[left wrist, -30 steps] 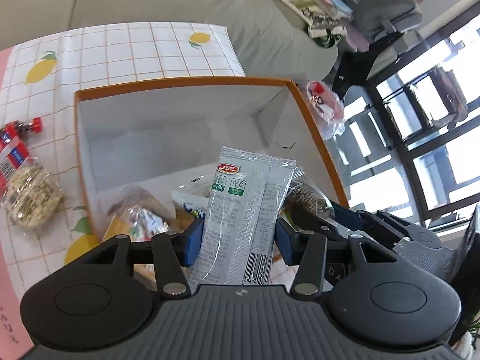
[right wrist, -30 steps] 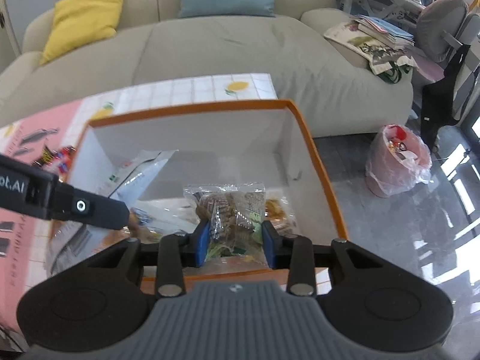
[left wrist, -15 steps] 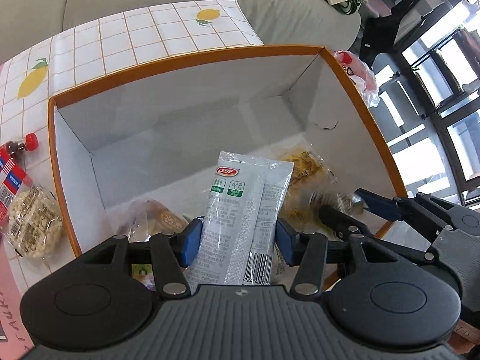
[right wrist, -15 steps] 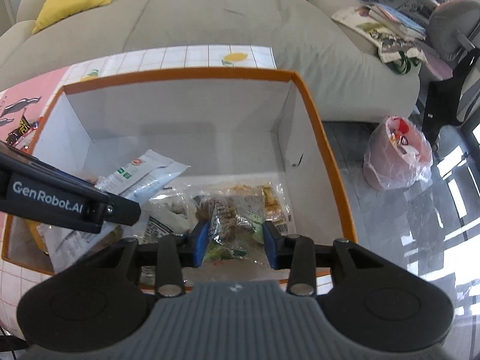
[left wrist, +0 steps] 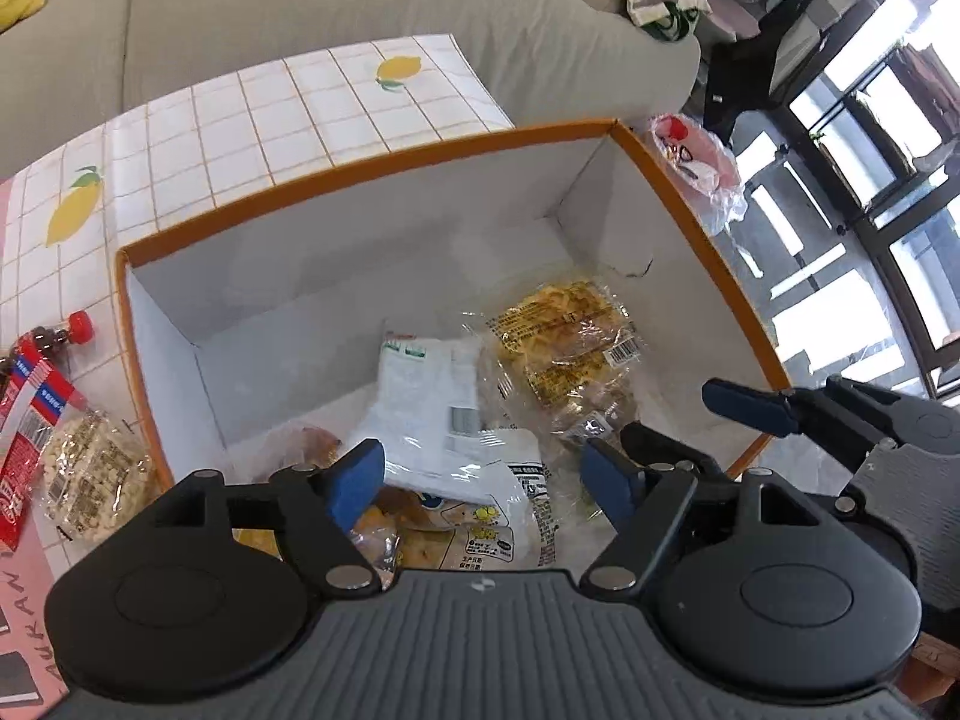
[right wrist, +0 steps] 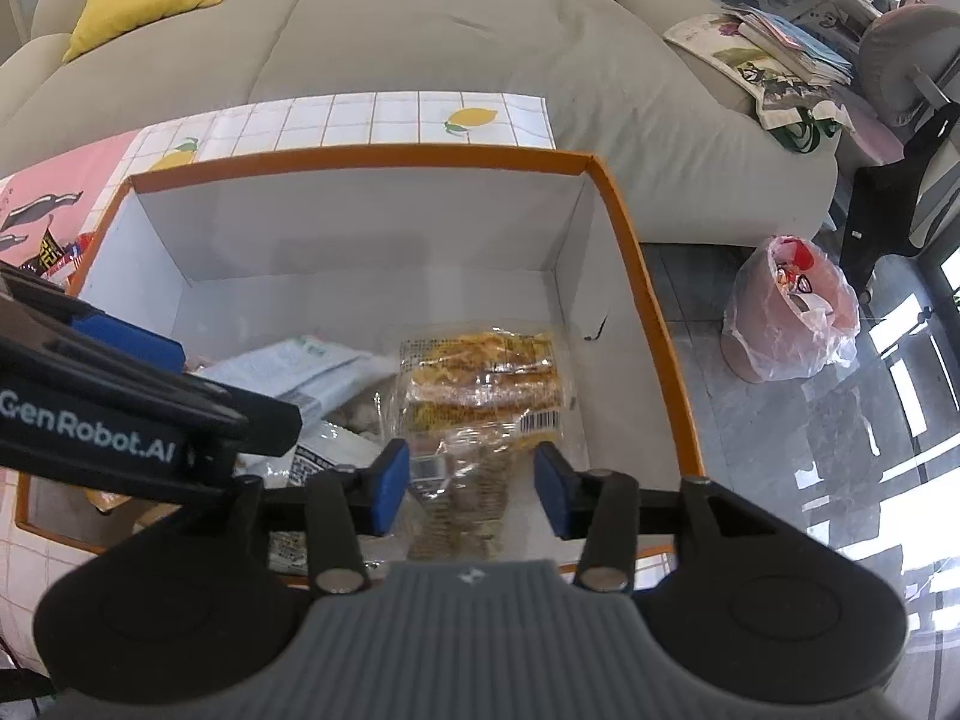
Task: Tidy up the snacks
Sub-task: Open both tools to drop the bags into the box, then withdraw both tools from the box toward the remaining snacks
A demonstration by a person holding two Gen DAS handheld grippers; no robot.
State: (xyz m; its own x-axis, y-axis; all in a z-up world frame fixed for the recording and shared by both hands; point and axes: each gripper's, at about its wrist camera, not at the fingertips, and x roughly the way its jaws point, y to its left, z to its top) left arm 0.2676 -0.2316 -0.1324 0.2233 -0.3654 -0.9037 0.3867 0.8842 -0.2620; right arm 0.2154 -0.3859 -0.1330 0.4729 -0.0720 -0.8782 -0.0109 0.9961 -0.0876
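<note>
An orange-rimmed white box (left wrist: 372, 174) holds several snack packets. My left gripper (left wrist: 483, 480) hangs over it, its jaws opening wide with nothing between the pads. Below it a white packet (left wrist: 426, 396) lies loose on the pile. To its right lies a yellow noodle-snack pack (left wrist: 564, 336). My right gripper (right wrist: 471, 495) is over the box's (right wrist: 360, 153) near right corner, jaws opening. A clear packet of brown biscuits (right wrist: 468, 516) sits blurred between and below its pads, which stand apart from it.
Outside the box on the lemon-tiled cloth (left wrist: 252, 114) lie a red packet (left wrist: 30, 414), a pale cracker pack (left wrist: 90, 474) and a small bottle (left wrist: 66, 330). A grey sofa (right wrist: 450, 42) stands behind. On the floor to the right is a pink-bagged bin (right wrist: 786, 312).
The left jaws sprang wide and the white packet dropped from them into the box. The right jaws widened and the biscuit packet slipped lower between them.
</note>
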